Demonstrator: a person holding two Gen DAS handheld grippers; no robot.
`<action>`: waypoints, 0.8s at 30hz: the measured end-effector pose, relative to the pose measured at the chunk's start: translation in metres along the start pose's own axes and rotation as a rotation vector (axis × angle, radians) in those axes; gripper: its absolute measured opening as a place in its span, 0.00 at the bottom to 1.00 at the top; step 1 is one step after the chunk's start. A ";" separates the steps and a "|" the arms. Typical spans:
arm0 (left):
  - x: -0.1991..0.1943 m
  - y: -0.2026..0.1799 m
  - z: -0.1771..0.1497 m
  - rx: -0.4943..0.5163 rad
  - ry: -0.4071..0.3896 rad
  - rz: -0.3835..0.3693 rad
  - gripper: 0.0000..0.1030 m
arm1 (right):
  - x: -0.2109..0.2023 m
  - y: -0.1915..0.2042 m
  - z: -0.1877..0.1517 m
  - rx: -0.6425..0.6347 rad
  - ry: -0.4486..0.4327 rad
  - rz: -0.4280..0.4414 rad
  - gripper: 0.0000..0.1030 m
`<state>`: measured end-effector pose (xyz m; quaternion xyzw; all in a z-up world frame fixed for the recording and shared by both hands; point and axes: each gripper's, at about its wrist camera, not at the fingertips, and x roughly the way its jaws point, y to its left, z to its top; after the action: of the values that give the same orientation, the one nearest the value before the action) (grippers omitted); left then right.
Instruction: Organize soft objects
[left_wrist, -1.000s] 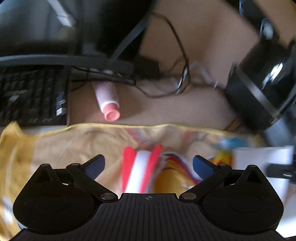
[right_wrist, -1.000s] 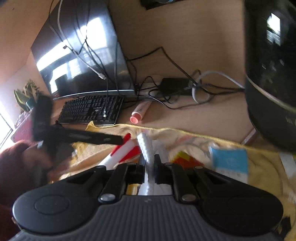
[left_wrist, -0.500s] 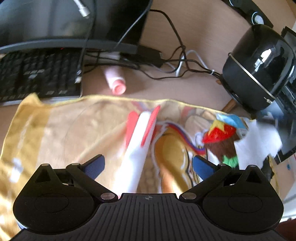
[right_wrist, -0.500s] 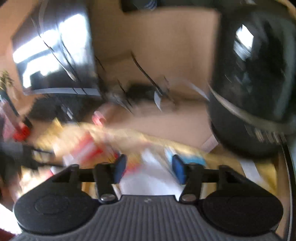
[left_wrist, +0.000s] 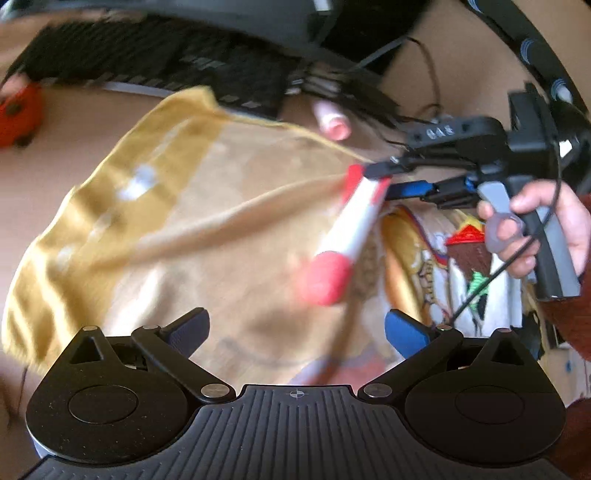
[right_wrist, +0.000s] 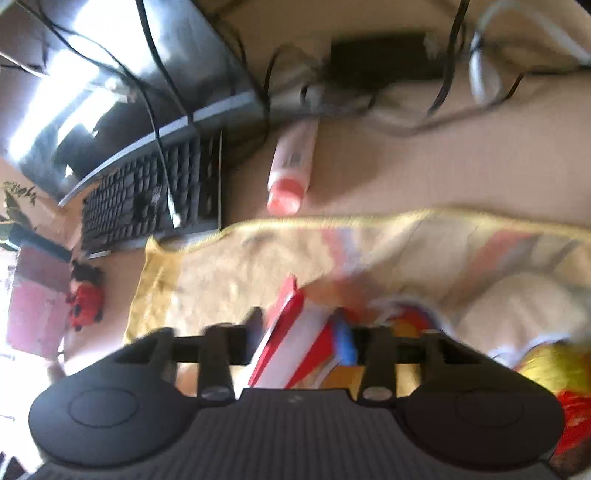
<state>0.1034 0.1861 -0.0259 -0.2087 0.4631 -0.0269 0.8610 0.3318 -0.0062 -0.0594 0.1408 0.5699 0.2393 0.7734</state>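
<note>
A yellow printed towel lies spread over the desk, also in the right wrist view. A red and white tube with a red cap slants above the towel. My right gripper, held by a hand, is shut on the tube's flat red end. In the right wrist view the tube sits between the fingers of that gripper. My left gripper stands open over the towel, a little short of the cap, with nothing in it. A red plush toy lies left of the towel.
A black keyboard and a dark monitor stand behind the towel. A pink-capped tube lies on the bare desk beside the keyboard. Tangled cables and a black adapter fill the back right.
My right gripper was open half a second ago and has closed on the tube's flat end. The left view has swung left, so the towel's left edge and the plush toy show.
</note>
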 end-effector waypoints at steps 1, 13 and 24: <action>-0.001 0.007 -0.003 -0.019 0.004 0.006 1.00 | -0.009 0.007 -0.002 -0.049 -0.023 0.006 0.36; -0.031 0.032 0.017 -0.145 -0.168 -0.092 1.00 | -0.073 0.121 -0.154 -2.027 -0.254 -0.483 0.36; -0.003 0.017 0.013 -0.166 -0.106 -0.144 1.00 | -0.072 0.100 -0.203 -2.121 -0.187 -0.472 0.62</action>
<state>0.1092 0.2064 -0.0236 -0.3131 0.4012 -0.0391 0.8599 0.1015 0.0293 -0.0144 -0.6933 0.0251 0.4427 0.5681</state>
